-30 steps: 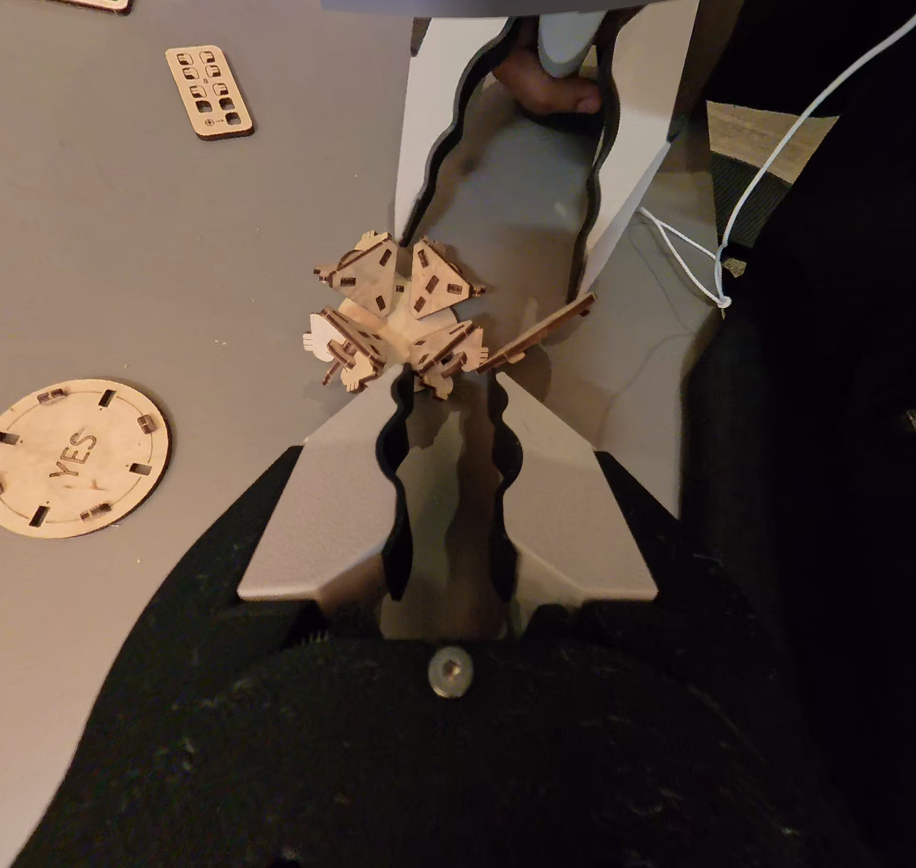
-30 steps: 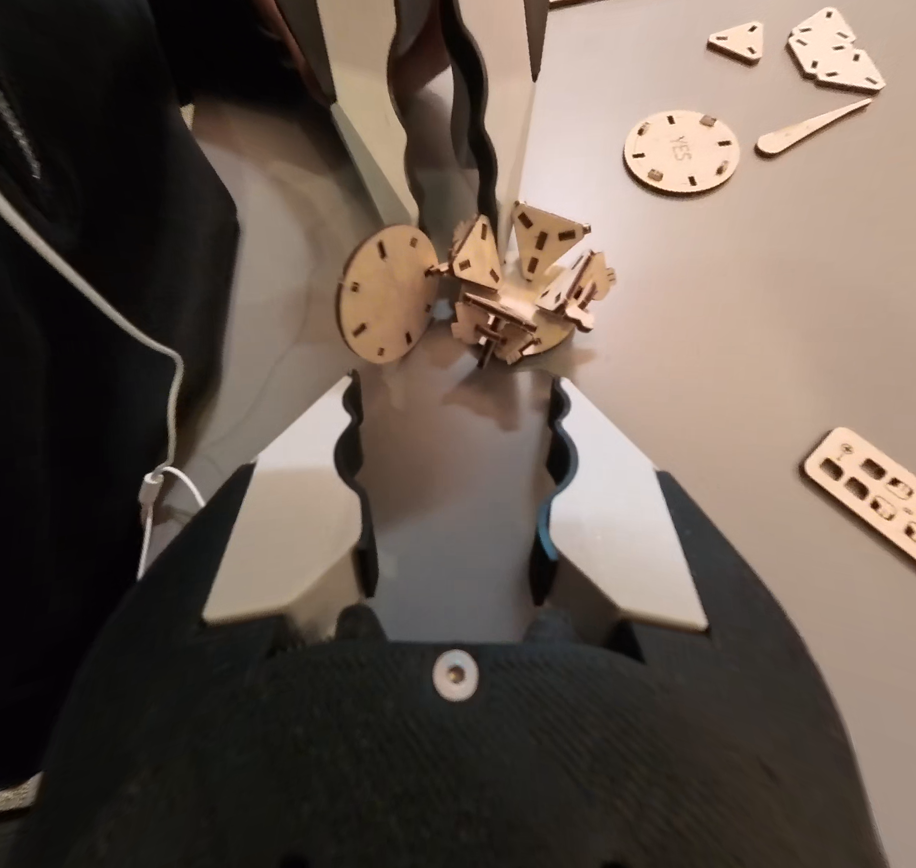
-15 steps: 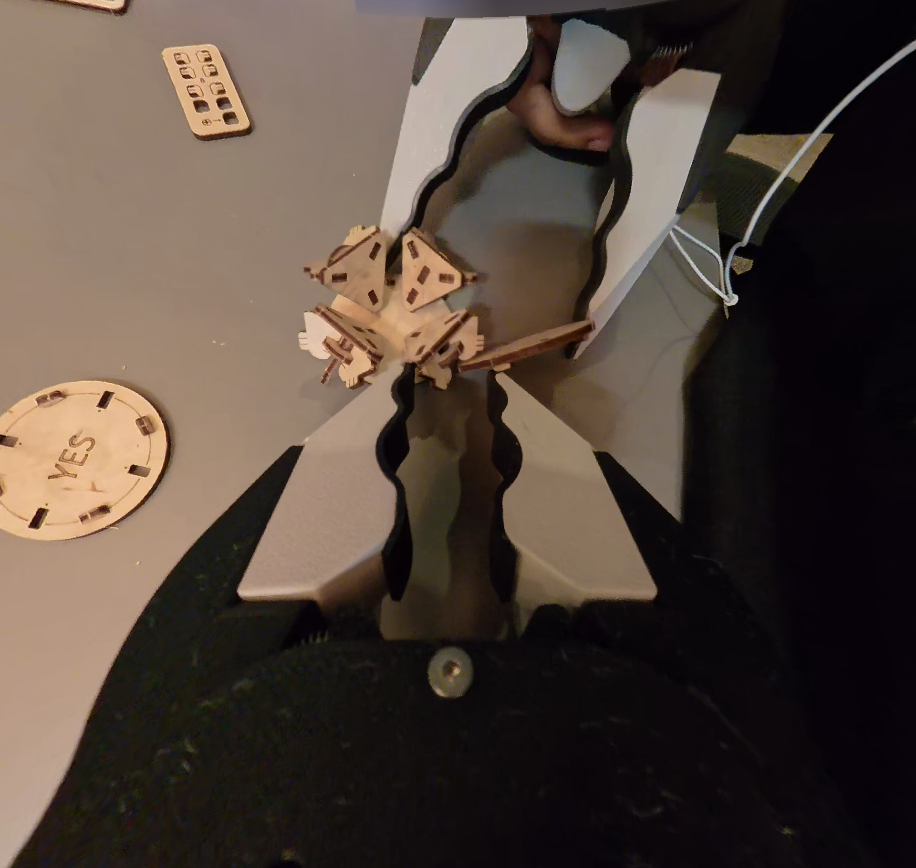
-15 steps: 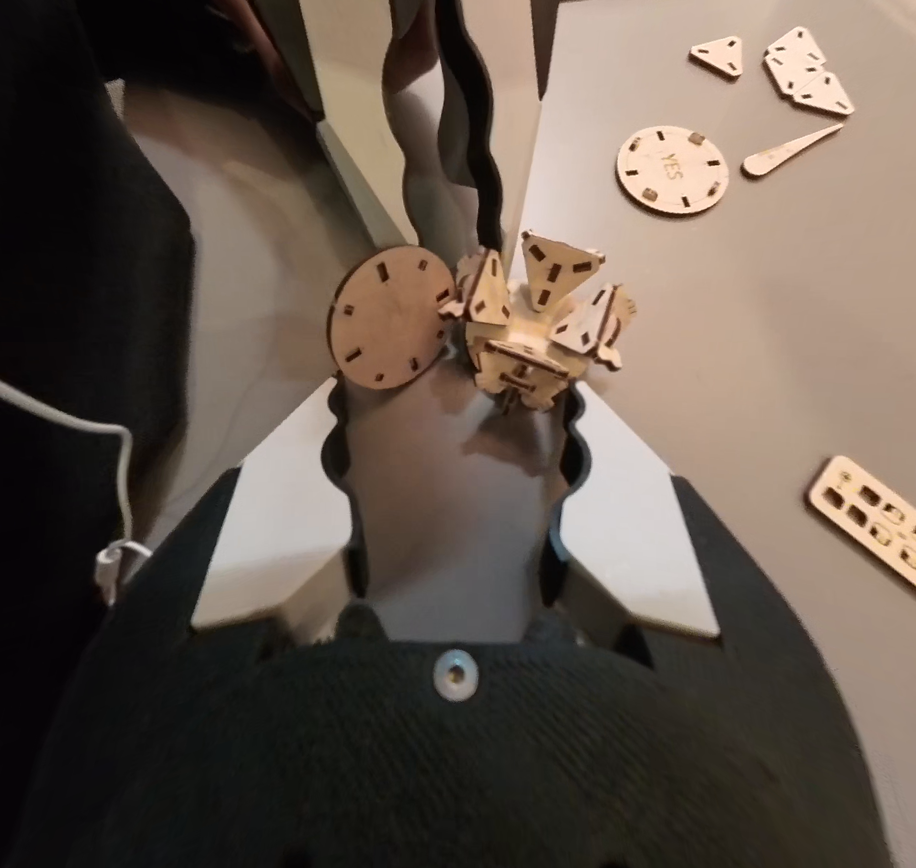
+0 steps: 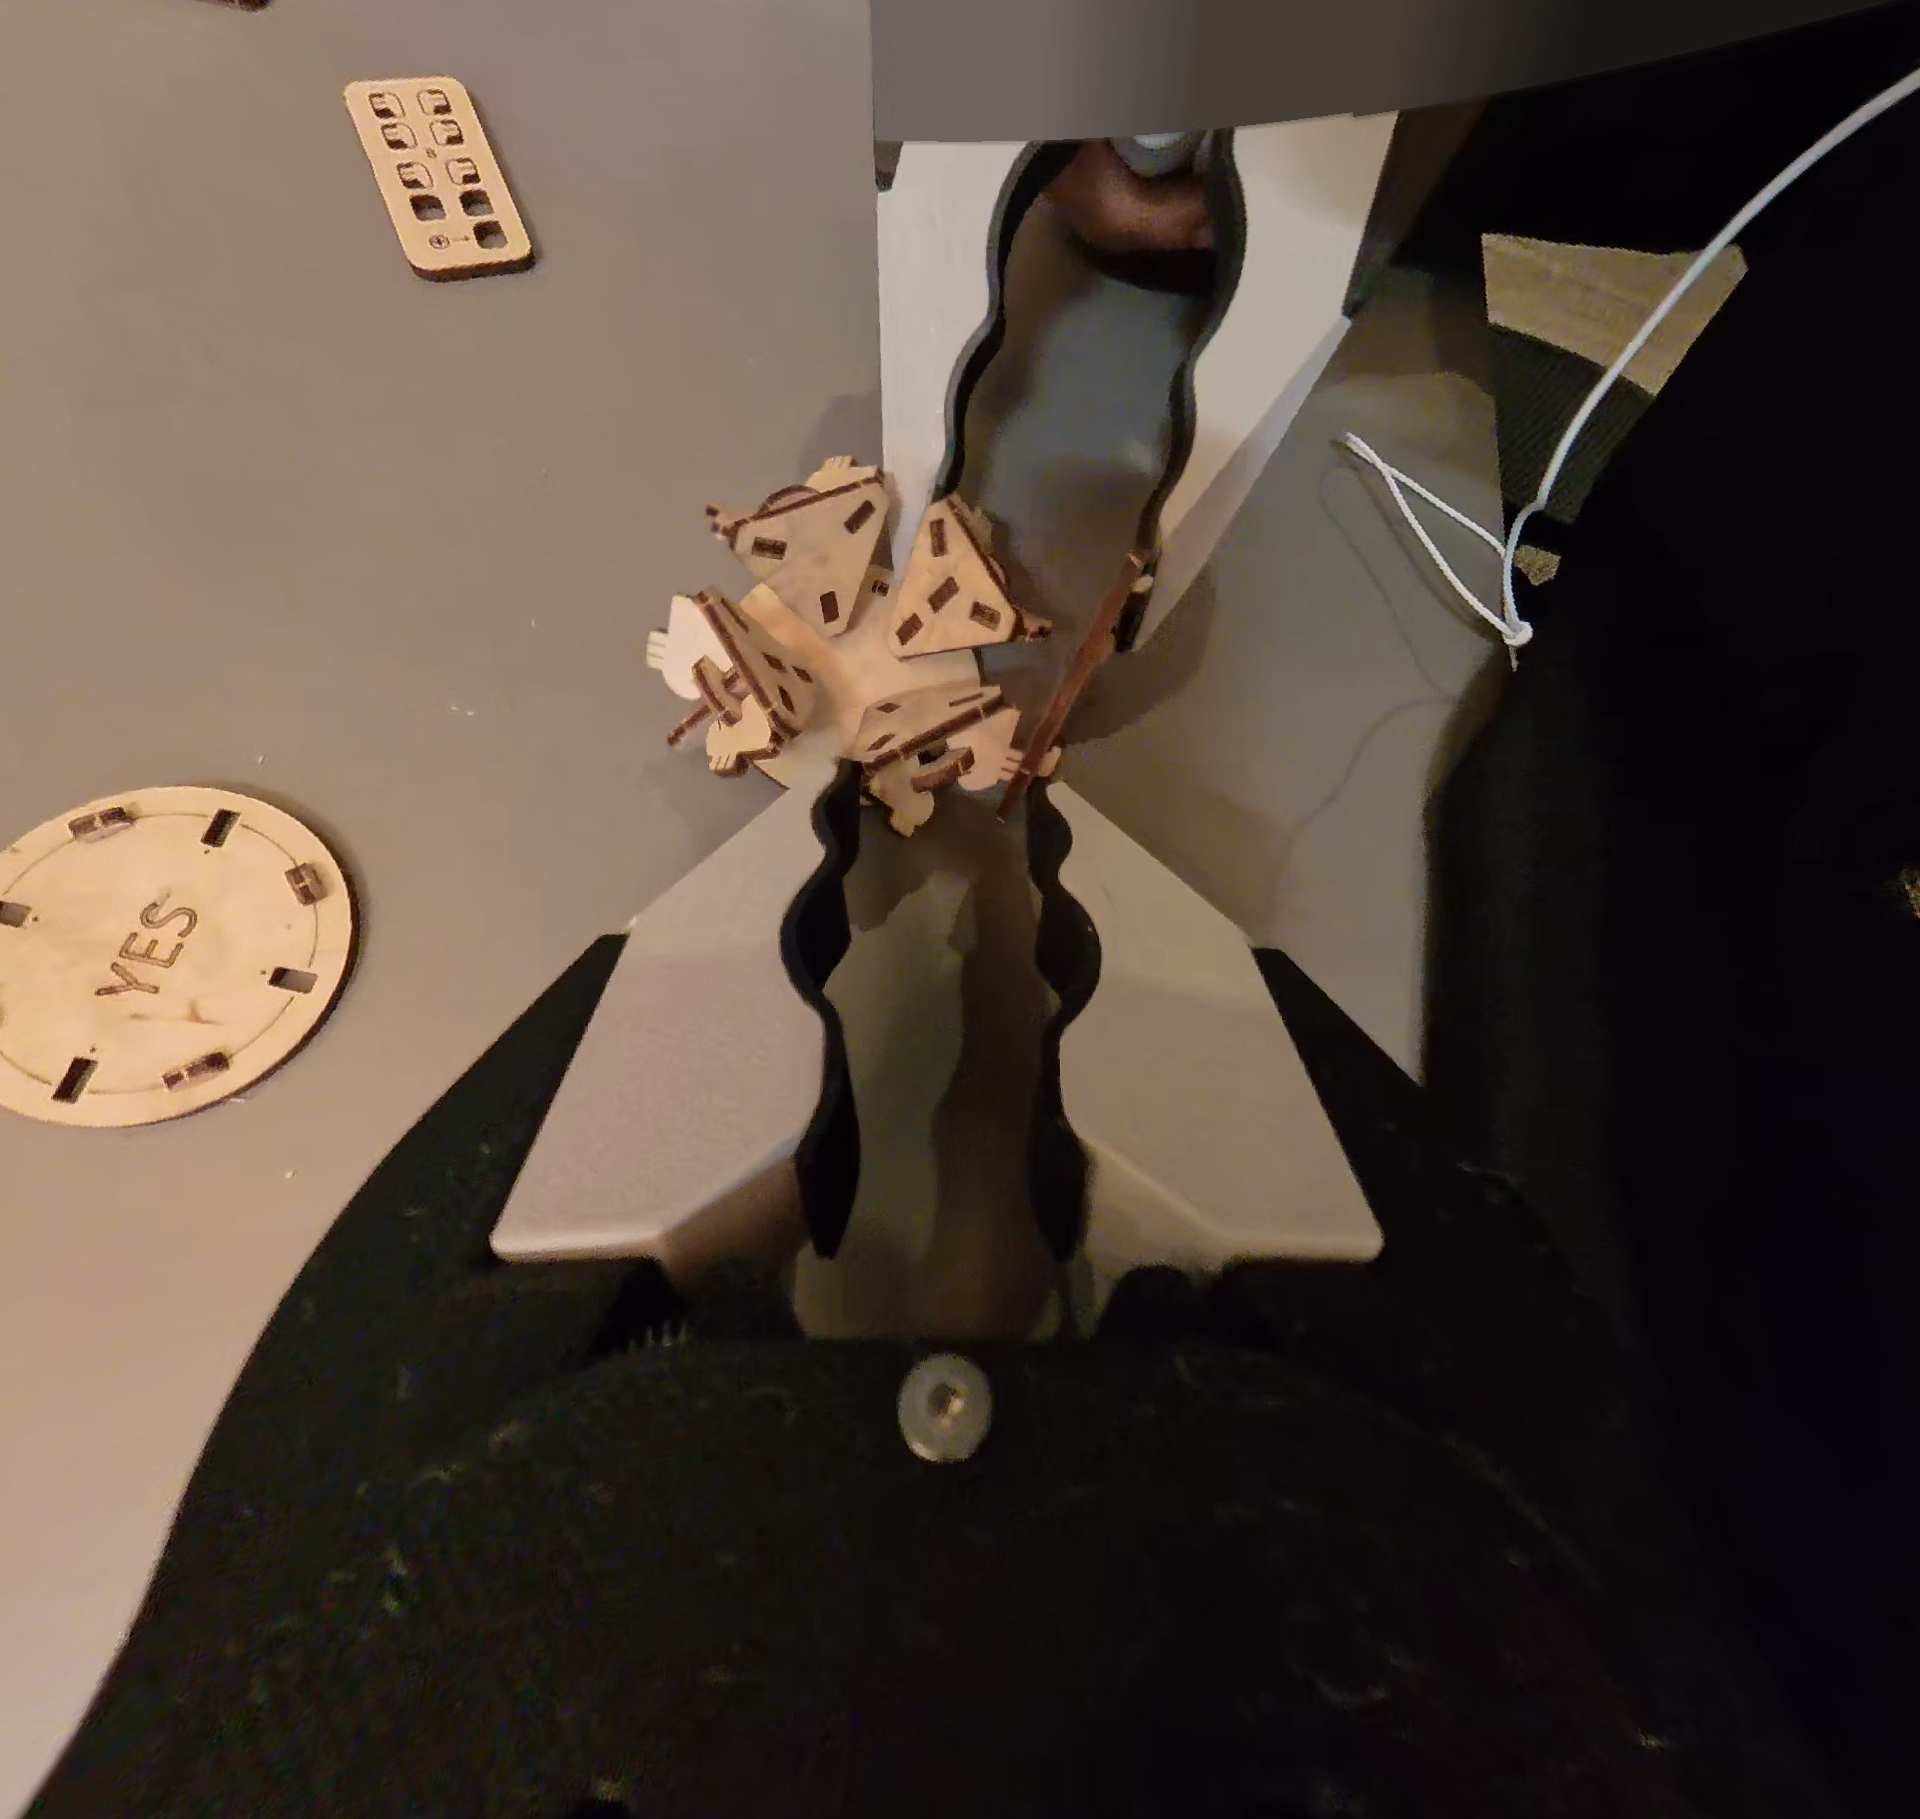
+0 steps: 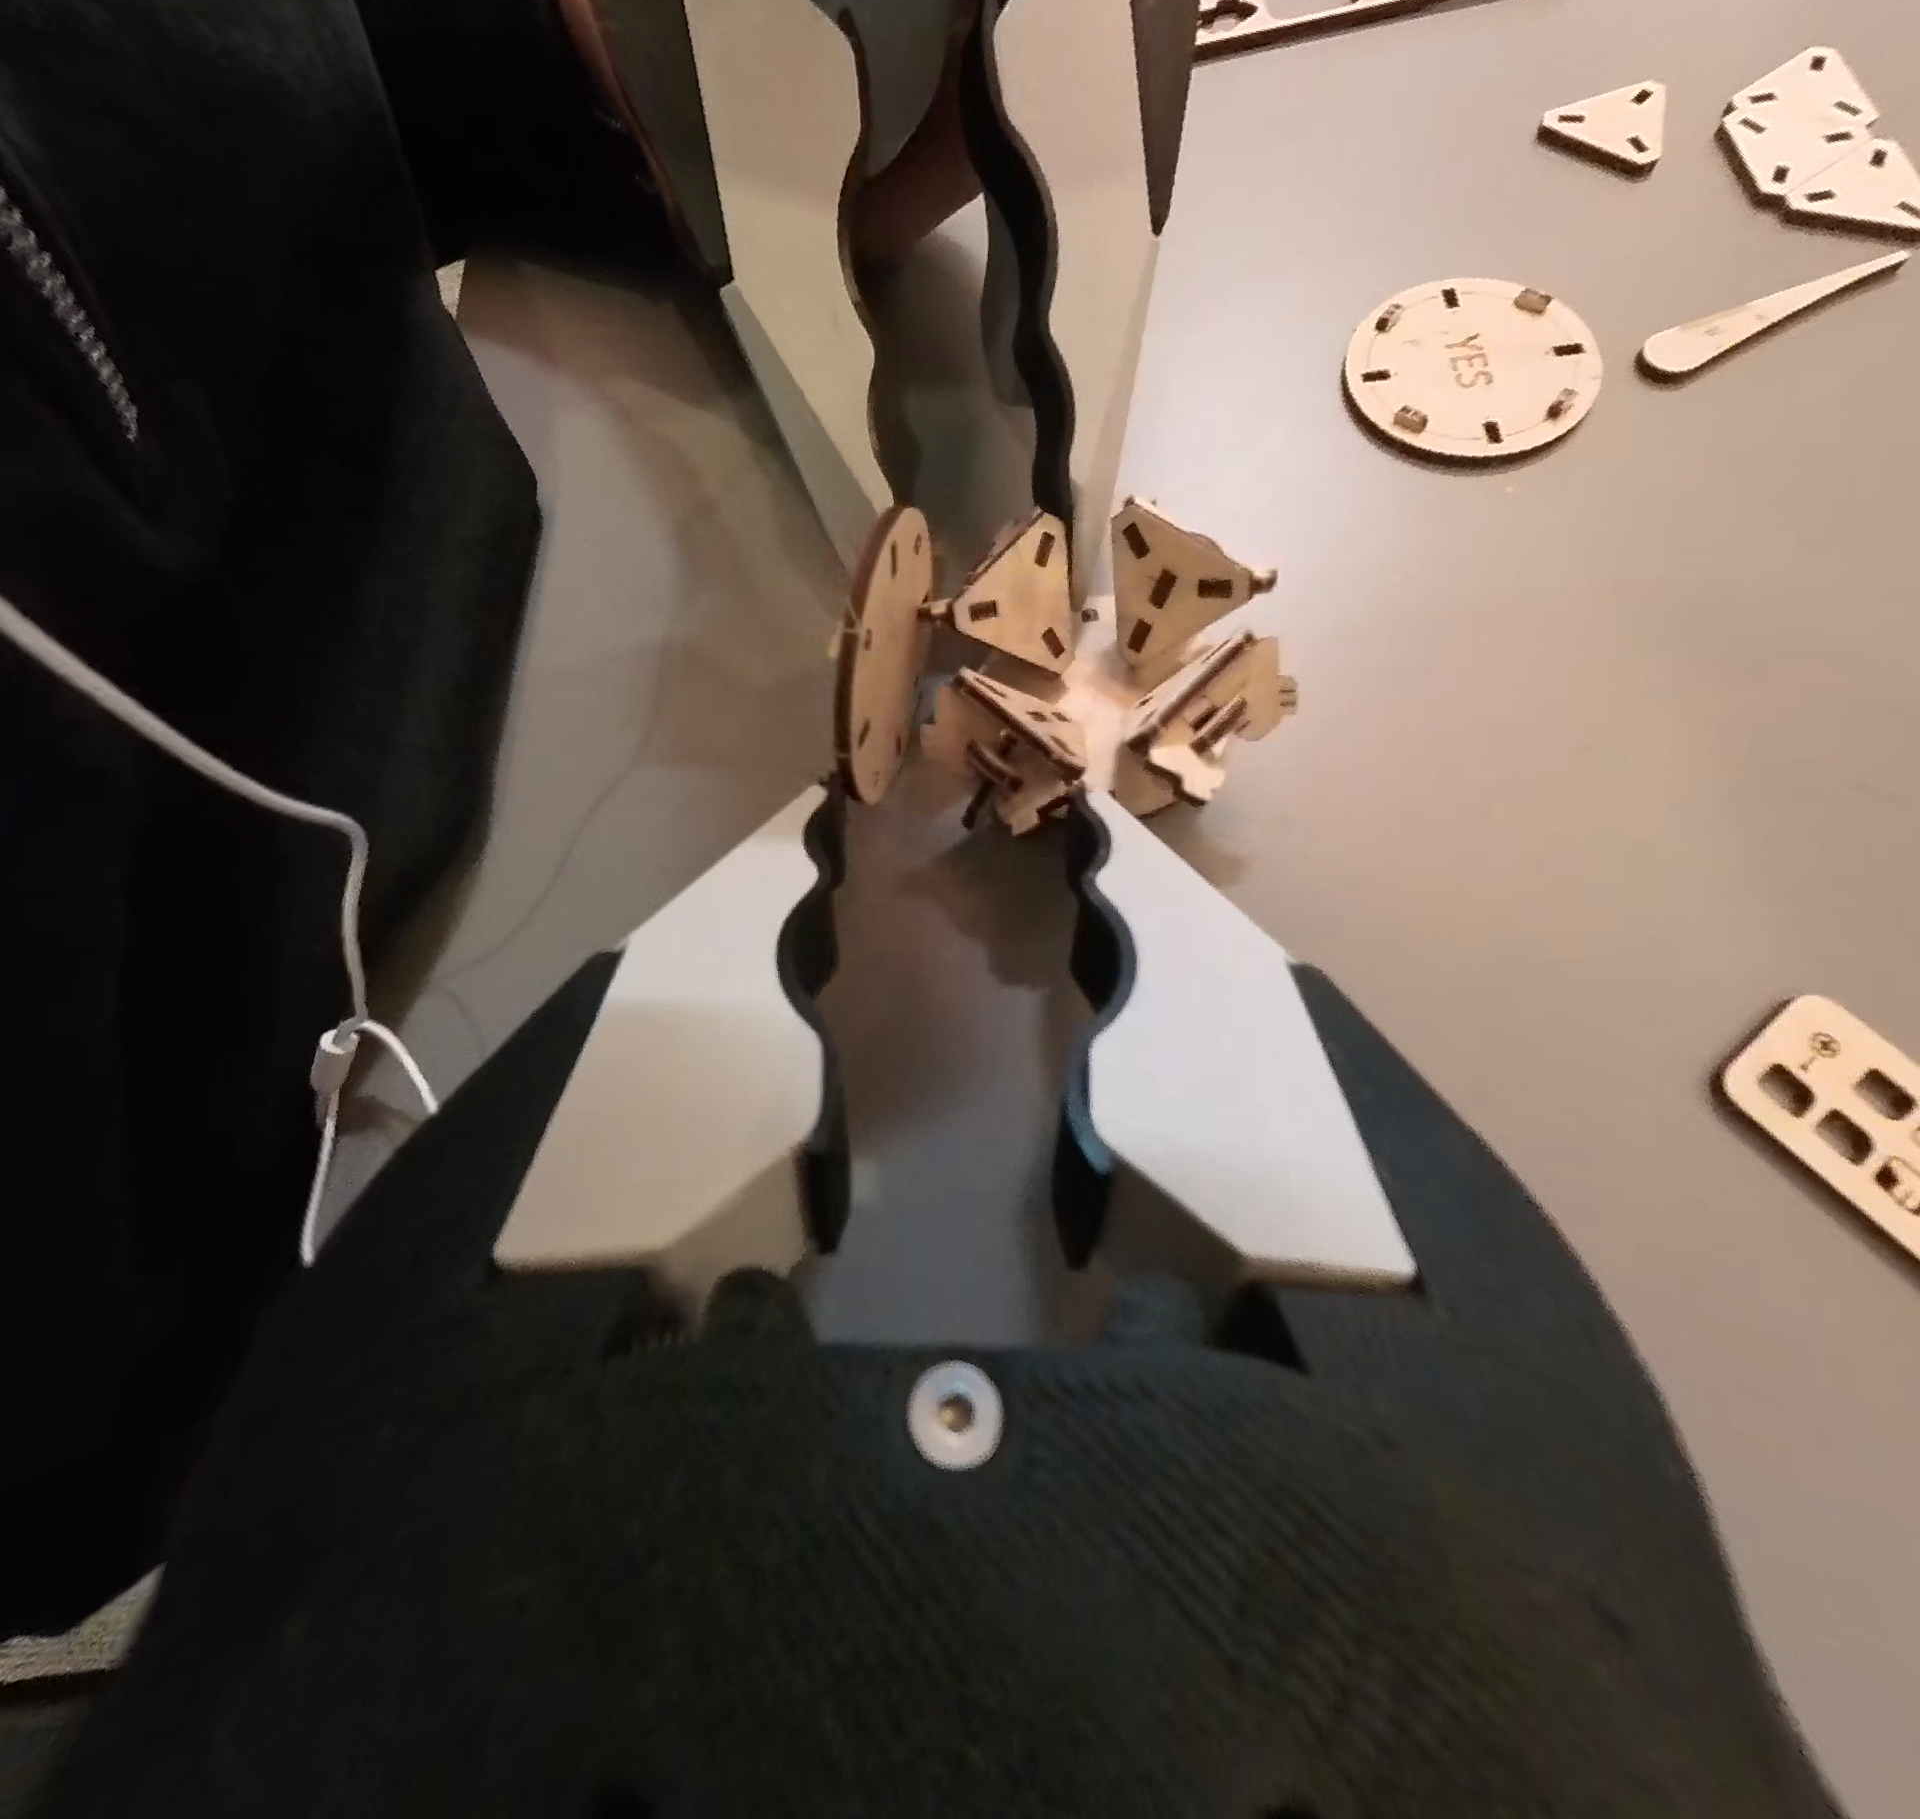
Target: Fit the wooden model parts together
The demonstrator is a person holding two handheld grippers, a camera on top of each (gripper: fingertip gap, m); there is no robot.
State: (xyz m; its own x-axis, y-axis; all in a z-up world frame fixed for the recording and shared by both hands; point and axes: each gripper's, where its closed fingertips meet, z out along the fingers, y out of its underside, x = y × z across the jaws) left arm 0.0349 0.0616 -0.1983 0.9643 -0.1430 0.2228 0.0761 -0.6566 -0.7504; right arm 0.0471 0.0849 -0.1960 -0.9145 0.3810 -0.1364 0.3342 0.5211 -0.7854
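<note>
**A:** Left hand-held gripper (image 5: 940, 808), what's at the tips?

**B:** Narrow jaws, closed on a lower flap of the wooden assembly (image 5: 821, 647). It is a cluster of slotted triangular pieces on a pale hub. The bulk of it sits just past the fingertips and a little to the left, held above the grey surface (image 5: 416, 522).

**A:** And the right hand-held gripper (image 6: 951, 819)?

**B:** It comes in from the opposite end, so the two point at each other with the assembly between them. Its jaws are wider. A wooden disc (image 6: 883, 668) stands on edge against its left finger, and a flap of the assembly touches its right finger. It looks closed on the pair. I can't tell how hard it presses.

**A:** How does the disc lie?

**B:** Upright, with its slotted face turned toward the assembly and touching it on the side nearer the person. The left wrist view shows it edge-on, as a thin brown strip running between the two sets of fingertips.

**A:** Which is nearer?

**B:** Neither. Both have their tips at it.

**A:** Around them?

**B:** Loose parts well apart on the surface: a lettered round plate (image 5: 156, 948), a slotted rectangular card (image 5: 436, 174), flat triangles (image 6: 1605, 128) and a tapered pointer piece (image 6: 1766, 315). A white cable (image 6: 343, 886) hangs over dark clothing on the person's side.
</note>
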